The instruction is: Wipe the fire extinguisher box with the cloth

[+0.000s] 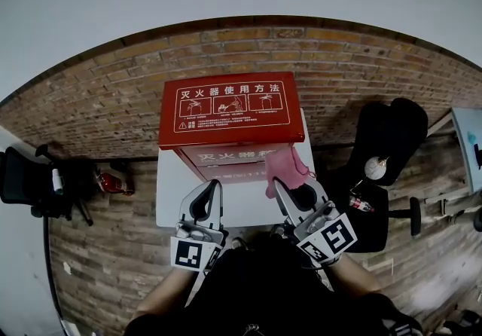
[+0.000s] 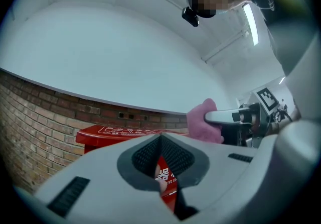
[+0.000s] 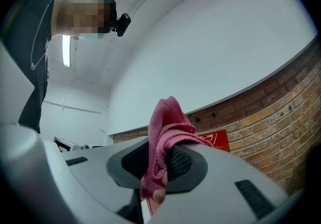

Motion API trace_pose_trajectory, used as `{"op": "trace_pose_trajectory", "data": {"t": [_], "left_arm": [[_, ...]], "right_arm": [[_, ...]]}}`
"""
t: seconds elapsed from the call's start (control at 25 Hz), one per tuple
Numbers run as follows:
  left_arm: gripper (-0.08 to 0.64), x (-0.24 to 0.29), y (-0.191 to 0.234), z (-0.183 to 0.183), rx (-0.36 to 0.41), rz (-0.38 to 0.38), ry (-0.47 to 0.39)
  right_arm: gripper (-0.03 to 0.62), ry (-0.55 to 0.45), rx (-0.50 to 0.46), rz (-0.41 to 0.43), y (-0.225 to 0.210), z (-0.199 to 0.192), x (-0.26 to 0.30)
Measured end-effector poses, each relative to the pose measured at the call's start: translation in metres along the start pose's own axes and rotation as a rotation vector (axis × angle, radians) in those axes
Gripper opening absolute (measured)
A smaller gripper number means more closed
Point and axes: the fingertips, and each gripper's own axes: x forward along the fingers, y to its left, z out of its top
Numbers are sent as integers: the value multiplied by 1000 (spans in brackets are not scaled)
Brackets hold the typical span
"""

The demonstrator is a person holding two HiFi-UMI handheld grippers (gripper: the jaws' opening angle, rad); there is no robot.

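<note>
Right gripper (image 3: pixel 159 160): jaws clenched on a pink cloth (image 3: pixel 168 122). The cloth is pinched between the ribbed pads, with a bunched fold rising above them and a shorter end hanging below, at the centre of the right gripper view.

Left gripper (image 2: pixel 160 140): jaws closed tip to tip at the lower centre of the left gripper view, with nothing between them. A strip of red shows through the narrow slit below the tips.

In the head view the right gripper (image 1: pixel 280 187) sits right of centre. The cloth (image 1: pixel 280 167) drapes from its jaws over the lower right of the box front; whether the two touch cannot be told. The left gripper (image 1: pixel 213 190) lies left of centre, just beside the right one, and is pointed at the same box. Each gripper carries a marker cube (image 1: pixel 194 253) toward the lower edge of the frame.

The red fire extinguisher box (image 1: pixel 230 108) stands at the centre of the head view. Its lid bears white lettering and three diagrams. It rests on a white desk (image 1: pixel 173 191), whose bare surface shows to the left of the box and below it.

The box (image 2: pixel 115 135) appears left of the jaws in the left gripper view. There the cloth (image 2: pixel 203 120) and right gripper (image 2: pixel 235 116) are at the right. In the right gripper view the box (image 3: pixel 218 140) is at centre right.

Surroundings: brickwork (image 1: pixel 105 108) arcs behind the box. A black chair (image 1: pixel 388 135) stands at the right of the head view, and another chair (image 1: pixel 22 176) at the far left.
</note>
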Motion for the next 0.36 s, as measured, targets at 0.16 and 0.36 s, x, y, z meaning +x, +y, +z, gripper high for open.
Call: {"op": "trace_pose_trajectory", "data": {"t": [0.16, 0.36], "left_arm": [[34, 4, 2, 5, -7, -15, -21], [34, 9, 4, 11, -11, -13, -50]], "right_arm": [[74, 34, -6, -13, 3, -4, 2], [74, 42, -8, -28, 2, -5, 6]]}}
